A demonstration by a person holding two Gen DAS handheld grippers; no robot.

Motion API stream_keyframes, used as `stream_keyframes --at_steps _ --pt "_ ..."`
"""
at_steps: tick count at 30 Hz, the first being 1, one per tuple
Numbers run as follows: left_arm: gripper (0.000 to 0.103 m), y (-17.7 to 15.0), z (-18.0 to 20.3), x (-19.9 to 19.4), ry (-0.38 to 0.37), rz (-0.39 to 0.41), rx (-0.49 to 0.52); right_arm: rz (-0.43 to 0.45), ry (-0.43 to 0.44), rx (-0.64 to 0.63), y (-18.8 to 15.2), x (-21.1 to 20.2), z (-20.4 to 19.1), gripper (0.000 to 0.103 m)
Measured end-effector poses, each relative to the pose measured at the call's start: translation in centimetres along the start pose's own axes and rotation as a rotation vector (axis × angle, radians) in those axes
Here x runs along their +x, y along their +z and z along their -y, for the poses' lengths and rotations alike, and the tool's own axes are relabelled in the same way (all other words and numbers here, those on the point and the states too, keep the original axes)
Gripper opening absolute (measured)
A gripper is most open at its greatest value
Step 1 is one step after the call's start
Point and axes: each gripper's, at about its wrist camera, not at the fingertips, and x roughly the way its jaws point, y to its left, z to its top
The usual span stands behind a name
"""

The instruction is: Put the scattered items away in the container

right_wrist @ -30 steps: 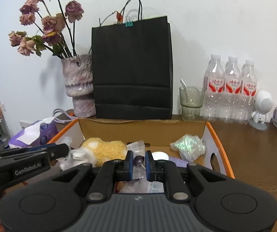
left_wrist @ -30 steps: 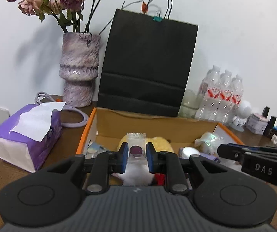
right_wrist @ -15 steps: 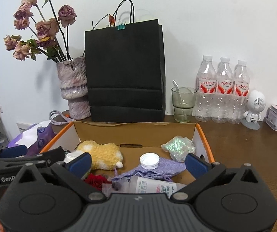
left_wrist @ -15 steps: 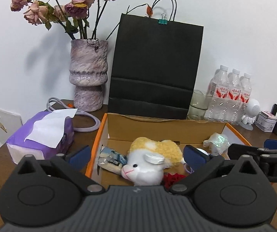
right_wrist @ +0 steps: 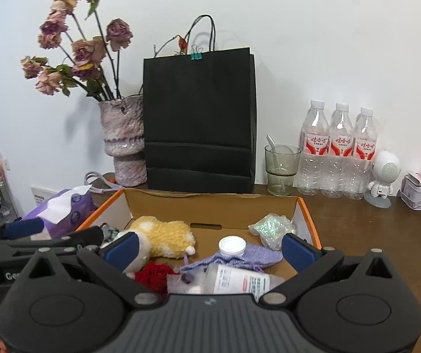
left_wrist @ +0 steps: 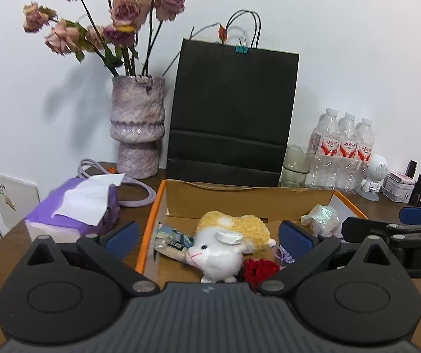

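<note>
Both my claws hang over the near edge of the cardboard box (right_wrist: 210, 206), my left claw (left_wrist: 207, 234) and my right claw (right_wrist: 210, 245) spread wide, holding nothing. Inside lie the plush sheep (left_wrist: 225, 241), red rose (right_wrist: 153, 275), purple pouch (right_wrist: 239, 257), glitter bag (right_wrist: 272, 226) and small packet (right_wrist: 185, 282). I judge the tidying nearly done; no stray items show on the bench (right_wrist: 372, 235) beside the box.

Both wrist views look slightly downward, close over the cardboard box (left_wrist: 248, 198).
</note>
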Motion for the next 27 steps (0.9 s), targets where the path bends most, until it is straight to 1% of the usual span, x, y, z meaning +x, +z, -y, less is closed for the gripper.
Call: stream_keyframes --at_steps 4,10,15,17,20,22,27 --pt "0.103 -1.7 -0.4 -1.9 -0.022 0.005 0.007 0.019 -0.005 -0.03 -1.8 -1.8 -0.6 0.103" --pt "0.103 -5.2 -0.2 -3.9 -0.04 0.002 0.076 0.064 -0.044 -0.044 -7.1 -3.8 -0.7 0.103" --pt "0.103 -7.4 -0.4 -5.0 -0.061 -0.042 0.066 0.015 -0.027 -0.041 -10.3 -4.0 -0.3 0.103" --pt "0.103 -8.3 -0.4 -5.7 -0.053 -0.029 0.075 0.018 -0.031 -0.036 -10.8 -4.6 -0.2 0.103" --pt "0.103 -9.3 -0.3 -6.3 -0.025 -0.009 0.099 0.059 -0.047 -0.034 -11.5 -5.7 -0.1 0.103" --pt "0.103 -9.5 -0.4 -6.5 -0.022 -0.014 0.083 0.077 -0.057 -0.037 -11.8 -6.0 -0.2 0.103" --pt "0.103 -9.4 -1.3 -7.0 0.001 0.011 0.025 0.072 -0.068 -0.074 -12.2 -5.9 -1.1 0.103"
